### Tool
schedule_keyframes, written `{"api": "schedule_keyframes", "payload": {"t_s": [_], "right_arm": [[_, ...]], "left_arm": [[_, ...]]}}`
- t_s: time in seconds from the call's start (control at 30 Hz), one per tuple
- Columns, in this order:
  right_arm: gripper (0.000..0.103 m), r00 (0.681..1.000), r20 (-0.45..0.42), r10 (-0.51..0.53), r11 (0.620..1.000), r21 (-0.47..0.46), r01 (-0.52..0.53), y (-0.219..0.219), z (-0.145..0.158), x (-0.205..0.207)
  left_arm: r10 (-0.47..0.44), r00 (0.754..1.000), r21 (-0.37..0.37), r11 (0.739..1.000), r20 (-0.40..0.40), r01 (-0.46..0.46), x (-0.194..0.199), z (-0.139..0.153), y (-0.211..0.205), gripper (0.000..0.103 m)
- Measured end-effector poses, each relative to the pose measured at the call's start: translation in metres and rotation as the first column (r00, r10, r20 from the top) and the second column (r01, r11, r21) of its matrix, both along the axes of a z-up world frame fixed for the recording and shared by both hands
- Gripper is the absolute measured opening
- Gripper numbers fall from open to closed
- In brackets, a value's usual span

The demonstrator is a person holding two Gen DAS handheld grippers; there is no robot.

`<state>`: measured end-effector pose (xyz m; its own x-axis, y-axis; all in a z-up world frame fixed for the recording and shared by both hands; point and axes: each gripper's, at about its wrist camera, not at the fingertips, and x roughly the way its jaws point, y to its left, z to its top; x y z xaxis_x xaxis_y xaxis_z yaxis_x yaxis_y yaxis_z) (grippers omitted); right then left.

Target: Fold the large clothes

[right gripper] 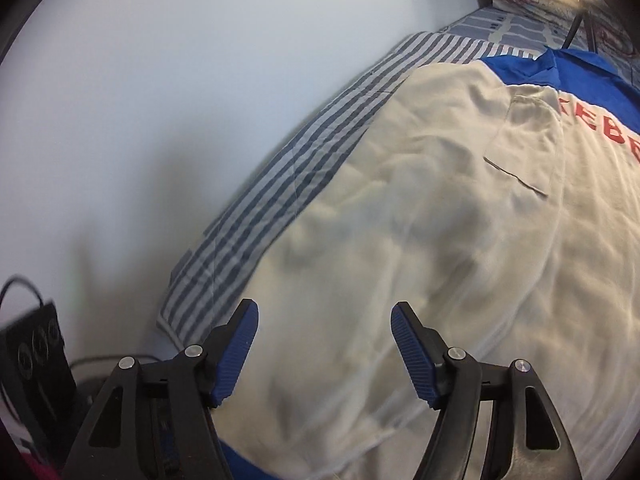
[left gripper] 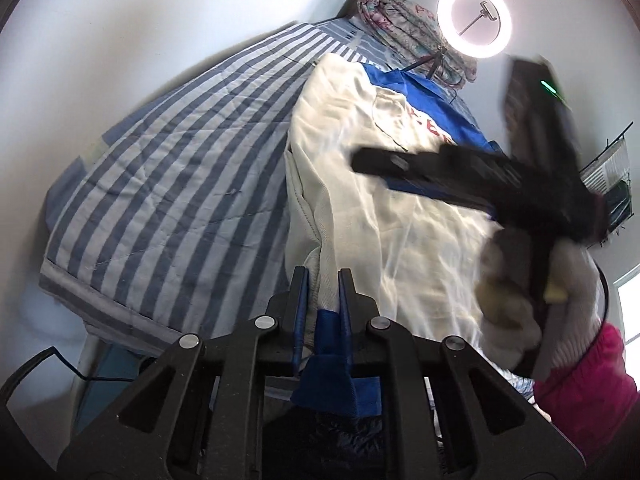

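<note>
garment: cream-and-blue jacket (left gripper: 400,216) spread on striped bed (left gripper: 168,168), centre frame
left tongs (left gripper: 323,280): nearly closed, pinching blue hem
right tongs (right gripper: 324,320): wide apart, empty, above cream cloth
step: lifting hem to fold
next: right needs matching edge grip

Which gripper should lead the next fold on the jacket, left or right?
Left, probably. The left gripper is already shut on the jacket's blue hem, ready to carry it. The right gripper hangs open above the cream jacket, gripping nothing.
</note>
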<state>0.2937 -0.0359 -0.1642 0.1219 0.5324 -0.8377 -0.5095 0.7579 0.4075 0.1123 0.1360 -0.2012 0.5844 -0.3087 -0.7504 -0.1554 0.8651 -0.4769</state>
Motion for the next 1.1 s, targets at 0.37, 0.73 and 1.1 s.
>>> {"api": "schedule_keyframes", "payload": {"t_s": [0.37,0.73,1.1], "right_arm": [[0.073,1.000,-0.012,0.005,0.984,-0.177,-0.007,0.063,-0.030,0.031],[0.007,0.999,0.035,-0.002,0.966,-0.259,0.011,0.050,-0.038,0.032],[0.001,0.964,-0.073,-0.255,0.945,0.194,0.265,-0.090,-0.019,0.033]], "left_arm": [[-0.054,0.999,0.025,0.998,0.007,0.053,0.014,0.000,-0.030,0.008],[-0.107,0.994,0.071,0.992,0.012,0.106,0.026,0.003,-0.065,0.008],[-0.271,0.960,0.232,0.940,0.071,0.249,0.015,0.026,-0.143,0.008]]}}
